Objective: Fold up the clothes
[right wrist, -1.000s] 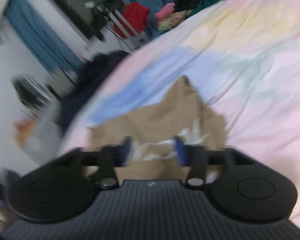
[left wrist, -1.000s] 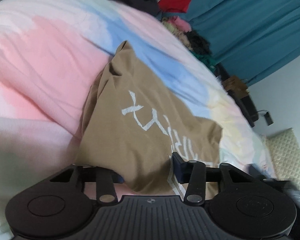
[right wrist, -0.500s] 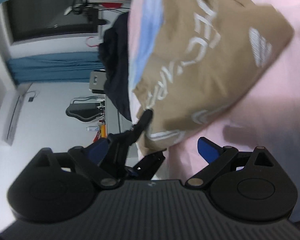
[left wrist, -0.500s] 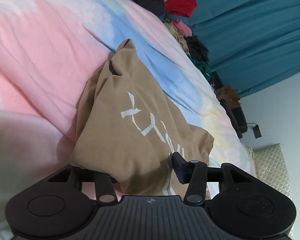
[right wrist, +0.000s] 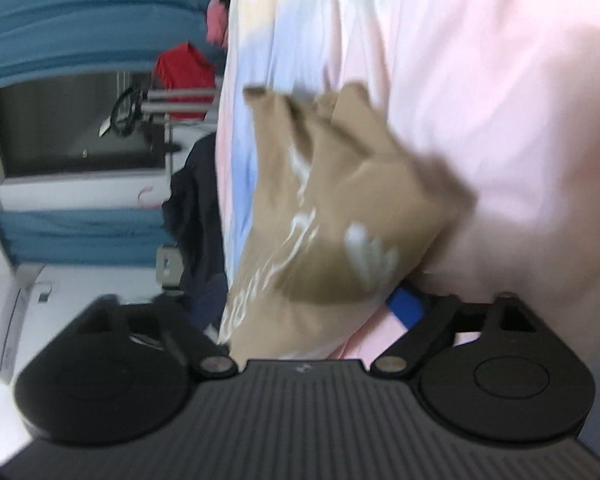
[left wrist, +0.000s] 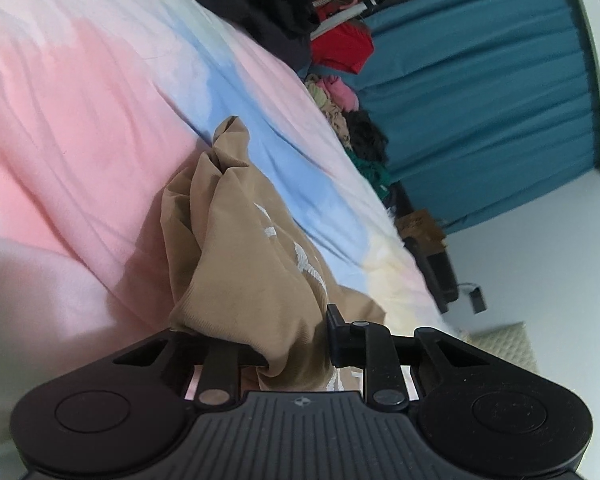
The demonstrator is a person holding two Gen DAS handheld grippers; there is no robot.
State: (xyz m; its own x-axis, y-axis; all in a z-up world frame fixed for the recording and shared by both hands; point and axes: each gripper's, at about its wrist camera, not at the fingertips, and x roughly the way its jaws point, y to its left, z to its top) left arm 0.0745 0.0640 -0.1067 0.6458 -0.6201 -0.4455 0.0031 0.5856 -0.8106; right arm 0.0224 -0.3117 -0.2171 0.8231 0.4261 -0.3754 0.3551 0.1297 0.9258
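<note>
Left wrist view: one tan shirt (left wrist: 240,264) with white lettering, bunched on one pastel bedsheet (left wrist: 80,112); left gripper (left wrist: 296,340) clenched on its near edge. Right wrist view, blurred: same shirt (right wrist: 340,208), one; right gripper (right wrist: 312,320) spread wide, cloth draped between its two fingers. One teal curtain (left wrist: 480,100) behind.

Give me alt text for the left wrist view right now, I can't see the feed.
The left tongs have a bunched tan garment with white lettering between their fingers, its far end trailing across a pastel pink, blue and yellow bedsheet. Behind the bed are a pile of clothes and a teal curtain.
</note>
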